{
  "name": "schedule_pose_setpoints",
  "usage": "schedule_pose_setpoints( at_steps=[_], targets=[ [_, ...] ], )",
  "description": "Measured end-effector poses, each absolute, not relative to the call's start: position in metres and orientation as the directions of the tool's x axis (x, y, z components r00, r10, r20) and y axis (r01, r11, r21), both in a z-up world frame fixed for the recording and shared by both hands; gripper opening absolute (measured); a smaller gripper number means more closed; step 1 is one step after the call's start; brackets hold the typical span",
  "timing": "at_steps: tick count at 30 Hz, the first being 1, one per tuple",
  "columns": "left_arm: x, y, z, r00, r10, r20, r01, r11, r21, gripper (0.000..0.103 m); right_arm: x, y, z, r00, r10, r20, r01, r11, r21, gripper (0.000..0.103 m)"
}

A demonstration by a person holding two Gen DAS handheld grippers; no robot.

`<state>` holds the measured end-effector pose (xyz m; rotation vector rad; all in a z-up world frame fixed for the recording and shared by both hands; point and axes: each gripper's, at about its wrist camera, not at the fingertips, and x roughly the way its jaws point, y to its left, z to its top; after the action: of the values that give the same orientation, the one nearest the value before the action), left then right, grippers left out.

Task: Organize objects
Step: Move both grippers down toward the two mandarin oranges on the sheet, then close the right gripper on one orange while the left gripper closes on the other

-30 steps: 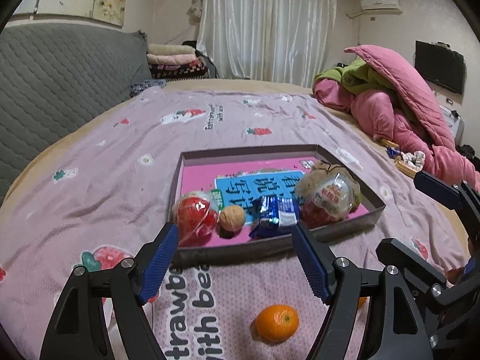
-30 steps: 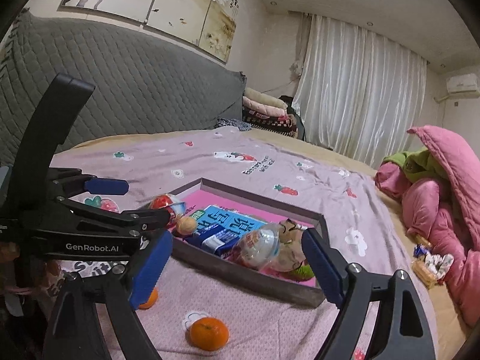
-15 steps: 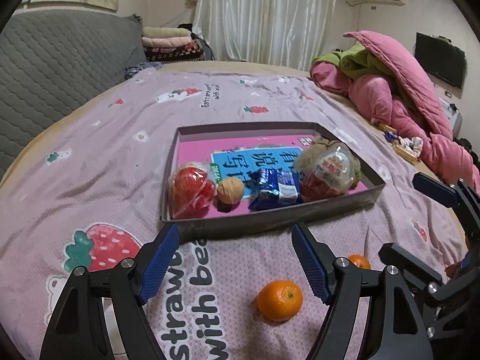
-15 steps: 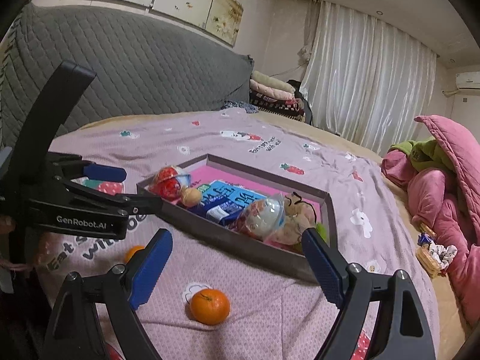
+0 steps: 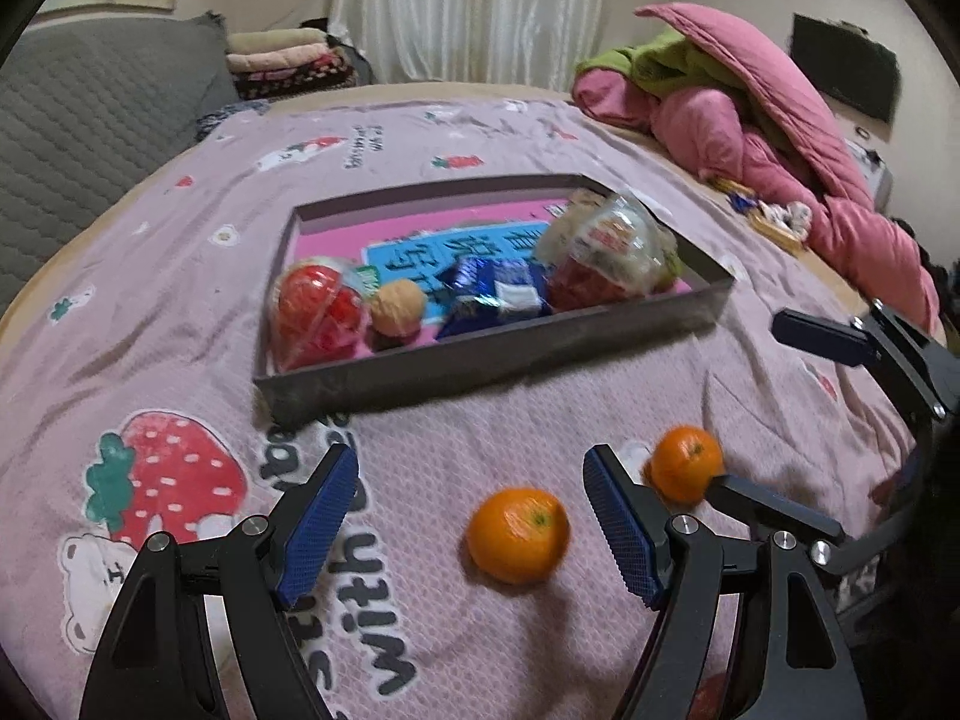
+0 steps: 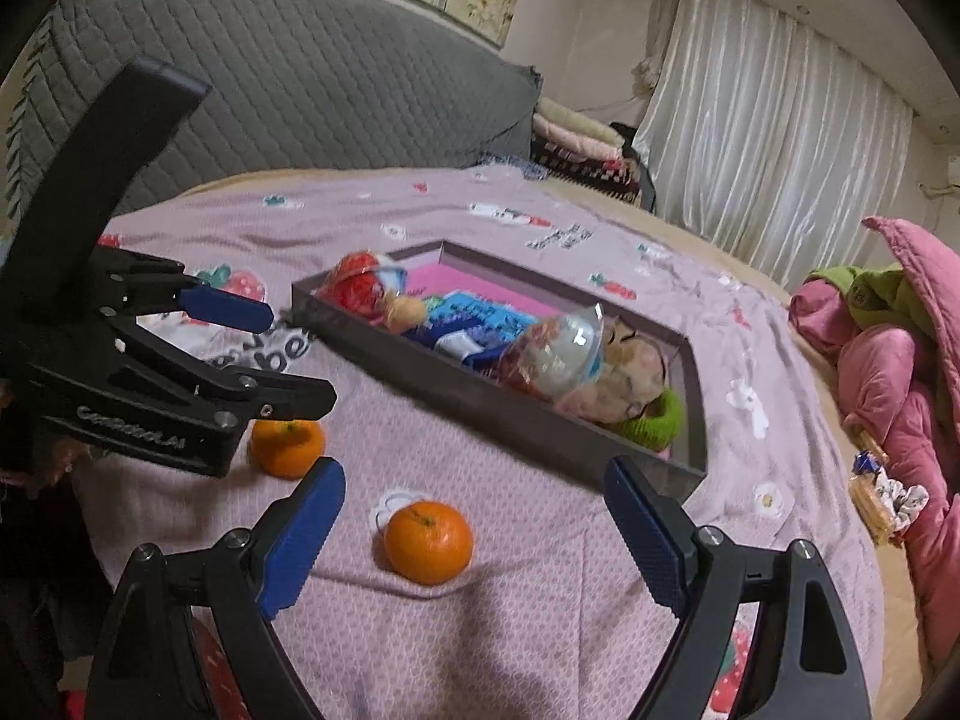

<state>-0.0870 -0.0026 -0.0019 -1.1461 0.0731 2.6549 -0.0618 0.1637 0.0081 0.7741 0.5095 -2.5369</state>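
**Two oranges loose on the bed, both tools wide**

Two round orange mandarins lie on the pink strawberry-print bedspread (image 5: 198, 312), just in front of the shallow grey cardboard tray (image 5: 480, 354). One mandarin (image 5: 519, 534) sits between the spread blue pads of the left tool (image 5: 471, 519), untouched. The other mandarin (image 6: 428, 541) lies between the wide-open jaws of the right tool (image 6: 474, 525), also apart from them. The tray holds wrapped snacks, a walnut (image 5: 398, 307) and a blue packet (image 5: 498, 294)
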Motion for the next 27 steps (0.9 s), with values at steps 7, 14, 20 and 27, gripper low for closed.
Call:
schedule_pose_setpoints(
  at_steps=[7, 14, 20, 27],
  targets=[
    [-0.083, 0.000, -0.010, -0.635, 0.205, -0.745, -0.267, -0.963, -0.038, 0.079, -0.062, 0.164, -0.001, -0.734, -0.282, -0.618, 0.513, -0.827, -0.231, 0.088],
    [-0.085, -0.001, -0.020, -0.611, 0.197, -0.767, -0.275, -0.961, -0.028, 0.079, -0.065, 0.163, -0.008, -0.723, -0.265, -0.638, 0.515, -0.822, -0.242, 0.088],
    [-0.085, 0.001, -0.024, -0.594, 0.202, -0.778, -0.287, -0.958, -0.029, 0.079, -0.068, 0.160, -0.014, -0.718, -0.245, -0.651, 0.511, -0.821, -0.254, 0.085],
    [-0.087, 0.002, -0.026, -0.590, 0.207, -0.780, -0.289, -0.957, -0.034, 0.079, -0.075, 0.159, -0.020, -0.684, -0.249, -0.686, 0.521, -0.825, -0.219, 0.077]
  ],
)
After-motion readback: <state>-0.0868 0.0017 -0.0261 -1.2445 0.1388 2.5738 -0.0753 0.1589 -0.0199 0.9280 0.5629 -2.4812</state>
